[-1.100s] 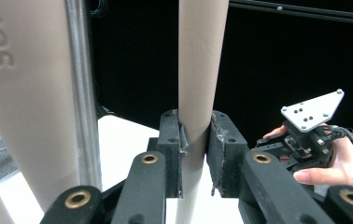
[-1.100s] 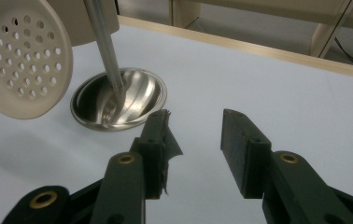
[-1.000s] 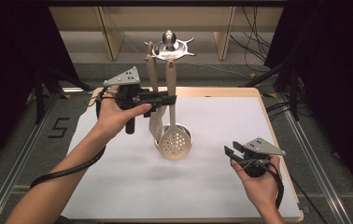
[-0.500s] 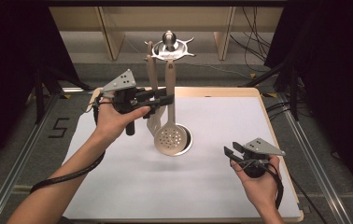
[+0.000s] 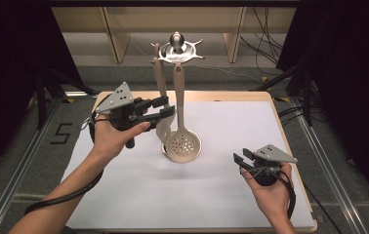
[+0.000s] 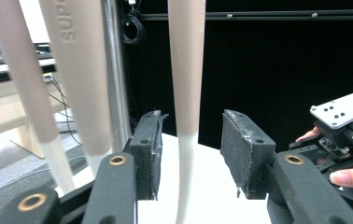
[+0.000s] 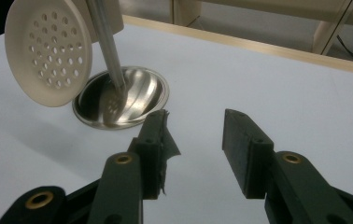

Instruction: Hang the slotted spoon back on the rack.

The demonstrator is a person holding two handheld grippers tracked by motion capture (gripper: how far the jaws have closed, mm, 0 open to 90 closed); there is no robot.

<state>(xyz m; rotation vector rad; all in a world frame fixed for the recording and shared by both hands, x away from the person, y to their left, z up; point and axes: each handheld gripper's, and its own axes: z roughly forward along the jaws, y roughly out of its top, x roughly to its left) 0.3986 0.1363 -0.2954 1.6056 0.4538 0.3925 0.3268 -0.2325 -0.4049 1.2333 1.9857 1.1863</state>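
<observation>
Since a second ago my left gripper (image 5: 165, 108) has drifted slightly lower beside the rack, and its jaws have just been opening: the skimmer (image 5: 182, 144) handle (image 6: 186, 70) stands between the pads, untouched. My right gripper (image 5: 239, 160) has kept its place near the table's (image 5: 231, 195) front right, jaws apart, holding nothing. The neighbouring utensil's handle (image 6: 79, 70) carries raised letters reading "SUPO", cut off at the frame edge. The skimmer hangs from the steel rack (image 5: 176, 48), its perforated bowl just above the round base (image 7: 139, 91).
</observation>
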